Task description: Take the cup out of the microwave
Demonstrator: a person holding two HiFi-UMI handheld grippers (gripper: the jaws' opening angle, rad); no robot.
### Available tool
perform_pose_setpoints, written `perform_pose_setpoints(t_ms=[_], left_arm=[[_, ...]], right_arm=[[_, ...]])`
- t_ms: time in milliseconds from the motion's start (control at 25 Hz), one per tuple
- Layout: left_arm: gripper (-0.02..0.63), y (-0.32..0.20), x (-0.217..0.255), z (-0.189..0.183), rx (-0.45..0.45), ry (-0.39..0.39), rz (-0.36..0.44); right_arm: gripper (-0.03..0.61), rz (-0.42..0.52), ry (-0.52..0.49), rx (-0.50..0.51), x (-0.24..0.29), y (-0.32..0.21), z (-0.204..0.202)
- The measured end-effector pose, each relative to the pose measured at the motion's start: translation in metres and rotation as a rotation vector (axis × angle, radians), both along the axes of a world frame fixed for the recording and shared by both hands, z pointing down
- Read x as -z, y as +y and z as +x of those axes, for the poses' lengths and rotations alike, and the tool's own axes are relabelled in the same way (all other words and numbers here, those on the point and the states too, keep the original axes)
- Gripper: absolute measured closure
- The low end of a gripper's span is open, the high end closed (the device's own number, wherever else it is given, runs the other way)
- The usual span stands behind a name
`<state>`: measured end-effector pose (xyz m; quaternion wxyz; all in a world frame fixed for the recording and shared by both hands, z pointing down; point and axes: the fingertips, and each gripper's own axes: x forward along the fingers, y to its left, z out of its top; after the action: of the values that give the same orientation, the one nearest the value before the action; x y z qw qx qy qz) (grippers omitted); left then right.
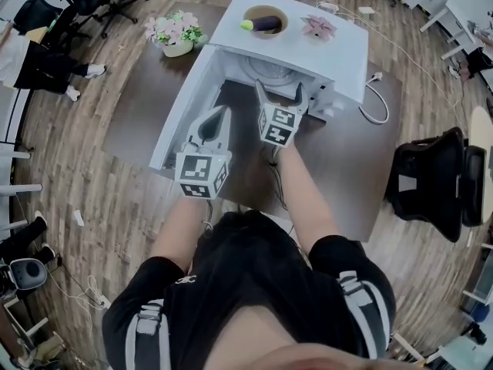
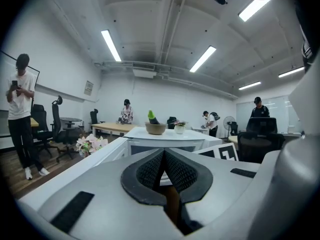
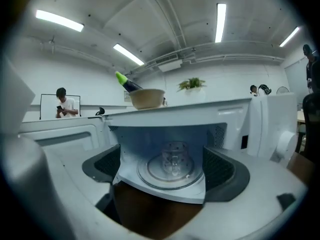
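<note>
A white microwave [image 1: 316, 48] stands on a brown table [image 1: 362, 168] with its door [image 1: 185, 106] swung open to the left. In the right gripper view a clear glass cup [image 3: 174, 159] stands upright on the round turntable [image 3: 150, 176] inside the cavity. My right gripper [image 1: 279, 91] is open at the mouth of the cavity; its dark pads [image 3: 220, 169] frame the cup from a distance, nothing between them. My left gripper [image 1: 223, 116] is shut and empty, by the open door; its pads [image 2: 150, 171] meet in the left gripper view.
On the microwave's top sit a bowl with a purple and green vegetable [image 1: 263, 21] and a pink flower ornament [image 1: 318, 28]. A flower pot [image 1: 177, 35] stands on the table's far left. A white cable [image 1: 375, 106] lies right of the microwave. A black office chair [image 1: 431, 183] is at the right.
</note>
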<state>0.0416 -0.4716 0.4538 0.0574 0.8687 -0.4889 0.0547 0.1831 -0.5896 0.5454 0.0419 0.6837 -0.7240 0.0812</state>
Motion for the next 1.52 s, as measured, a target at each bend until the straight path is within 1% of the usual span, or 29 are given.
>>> perform_pose_setpoints(t_ms=[160, 520, 760, 920, 960, 1000, 1080, 1280, 1440, 1520], left_arm=[[0.612, -0.013, -0.016, -0.006, 0.024, -0.01, -0.028], [0.612, -0.037, -0.039, -0.01, 0.045, -0.032, -0.067], [0.612, -0.045, -0.048, -0.011, 0.047, -0.049, -0.084], [0.612, -0.047, -0.051, -0.008, 0.04, -0.055, -0.092], [0.612, -0.048, -0.051, -0.008, 0.039, -0.057, -0.093], [0.612, -0.048, -0.051, -0.008, 0.038, -0.058, -0.094], [0.612, -0.048, -0.052, -0.007, 0.036, -0.059, -0.095], [0.612, -0.043, -0.051, -0.007, 0.036, -0.06, -0.097], [0.612, -0.038, -0.049, -0.005, 0.031, -0.059, -0.093], [0.612, -0.034, -0.047, -0.003, 0.026, -0.059, -0.09]], right_arm=[[0.086, -0.082, 0.004, -0.022, -0.036, -0.041, 0.011], [0.086, -0.201, 0.017, -0.042, -0.085, -0.114, 0.032], [0.086, -0.252, 0.037, -0.016, -0.099, -0.14, 0.032], [0.089, -0.279, 0.052, -0.025, -0.106, -0.146, 0.035], [0.095, -0.292, 0.059, -0.033, -0.109, -0.147, 0.037], [0.116, -0.298, 0.068, -0.039, -0.111, -0.147, 0.038], [0.161, -0.285, 0.085, -0.036, -0.105, -0.147, 0.037], [0.167, -0.247, 0.073, -0.03, -0.1, -0.134, 0.035], [0.17, -0.188, 0.067, 0.011, -0.094, -0.117, 0.03], [0.172, -0.186, 0.053, 0.021, -0.092, -0.105, 0.029]])
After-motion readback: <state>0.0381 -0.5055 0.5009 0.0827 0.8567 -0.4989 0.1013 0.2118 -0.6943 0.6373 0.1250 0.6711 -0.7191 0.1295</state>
